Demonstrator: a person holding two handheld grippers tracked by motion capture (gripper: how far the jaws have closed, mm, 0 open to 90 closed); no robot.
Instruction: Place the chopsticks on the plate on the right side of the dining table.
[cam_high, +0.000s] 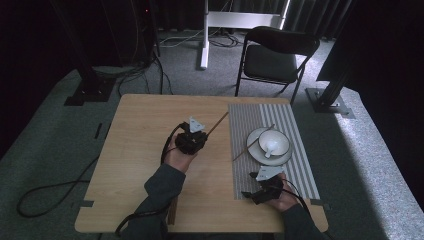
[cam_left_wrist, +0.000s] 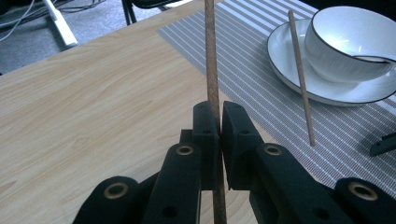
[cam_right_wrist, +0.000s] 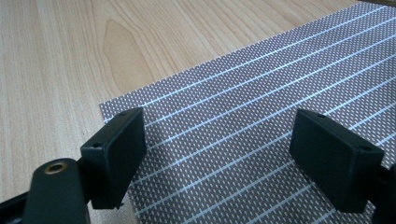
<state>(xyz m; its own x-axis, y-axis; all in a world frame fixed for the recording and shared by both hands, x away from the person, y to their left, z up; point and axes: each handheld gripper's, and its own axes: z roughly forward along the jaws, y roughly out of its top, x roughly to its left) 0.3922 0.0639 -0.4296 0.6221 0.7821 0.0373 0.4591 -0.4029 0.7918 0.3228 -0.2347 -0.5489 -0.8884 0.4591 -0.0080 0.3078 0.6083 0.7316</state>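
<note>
My left gripper (cam_left_wrist: 219, 122) (cam_high: 198, 140) is shut on a brown wooden chopstick (cam_left_wrist: 211, 56) (cam_high: 218, 123) that sticks out ahead over the table. A second chopstick (cam_left_wrist: 301, 79) (cam_high: 252, 142) leans with one end on the white plate (cam_left_wrist: 285, 60) (cam_high: 256, 150) and the other on the striped placemat (cam_left_wrist: 243, 51) (cam_high: 290, 125). A white bowl (cam_left_wrist: 345, 42) (cam_high: 273, 142) with a white spoon (cam_high: 270, 148) in it stands on the plate. My right gripper (cam_right_wrist: 219, 154) (cam_high: 250, 194) is open, low over the near left corner of the placemat (cam_right_wrist: 243, 116), with nothing between its fingers.
The wooden table (cam_high: 145, 150) has bare room on its left half. A black folding chair (cam_high: 275, 55) stands beyond the far edge, with a white stand (cam_high: 205, 35) and cables on the floor. Black cables trail from both grippers off the near edge.
</note>
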